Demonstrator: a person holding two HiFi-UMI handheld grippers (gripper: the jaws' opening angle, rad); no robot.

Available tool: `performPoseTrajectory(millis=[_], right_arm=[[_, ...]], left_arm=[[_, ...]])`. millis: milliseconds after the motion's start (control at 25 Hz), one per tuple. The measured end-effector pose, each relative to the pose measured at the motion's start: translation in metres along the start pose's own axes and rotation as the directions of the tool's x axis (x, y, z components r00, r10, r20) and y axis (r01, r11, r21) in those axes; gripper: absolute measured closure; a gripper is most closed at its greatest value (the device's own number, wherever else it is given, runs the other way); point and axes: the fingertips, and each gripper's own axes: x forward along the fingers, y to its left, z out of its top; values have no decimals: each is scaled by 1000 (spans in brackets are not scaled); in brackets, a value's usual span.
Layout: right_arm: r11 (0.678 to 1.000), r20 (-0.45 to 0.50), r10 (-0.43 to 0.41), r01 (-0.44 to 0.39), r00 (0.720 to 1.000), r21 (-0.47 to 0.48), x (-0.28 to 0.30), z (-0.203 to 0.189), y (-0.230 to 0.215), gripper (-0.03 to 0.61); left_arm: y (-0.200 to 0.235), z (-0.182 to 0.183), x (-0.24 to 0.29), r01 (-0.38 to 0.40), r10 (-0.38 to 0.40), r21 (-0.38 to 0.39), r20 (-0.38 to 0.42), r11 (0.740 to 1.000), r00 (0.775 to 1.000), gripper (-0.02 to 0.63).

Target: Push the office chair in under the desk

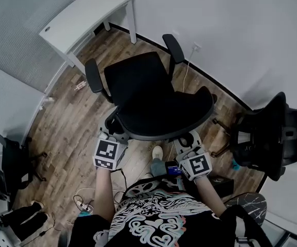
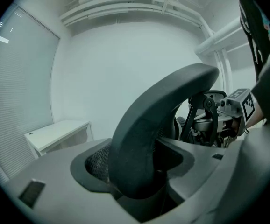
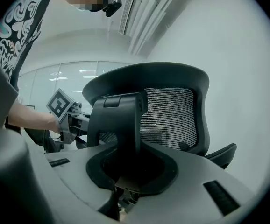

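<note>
The black mesh-backed office chair stands on the wood-plank floor directly ahead of both tongs. Its seat faces away from the person towards the white rectangular table, which stands beyond the chair, ahead and to the left of the tongs. The seat front is near the table's nearest leg, and no part of the chair is under the top. The backrest is at the near side, and its wide curved rim runs crosswise from one pair of tongs to the other. The two armrests reach forward, away from the tongs. The left tongs are clamped on the thick rounded rim at the backrest's left end. In the left gripper view that rim arches up out of the jaws, and the table shows past them on the left. The right tongs are closed around a black plastic upright bar behind the mesh. Both bare forearms stretch forward side by side, with the tongs pointing roughly level and the marker cubes on top. A second black office chair stands off to the right of the right tongs.
</note>
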Motion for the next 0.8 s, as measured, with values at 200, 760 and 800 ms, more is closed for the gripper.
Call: performPoseTrajectory(millis=[200,760,800], right_arm=[[1000,-3,19,-19,1000,6,8,0,-14,495],[998,1,67,-67,998,3,29,3,-56,494],[997,5,71,-71,997,0,30,5,-58,494]], left_arm=[[0,2,11,-9,9,-10,-19,1000,1000,328],[6,16,45,-74,75,-26,5,997,997,327],[6,18,46,-80,80,-29,7,996,997,327]])
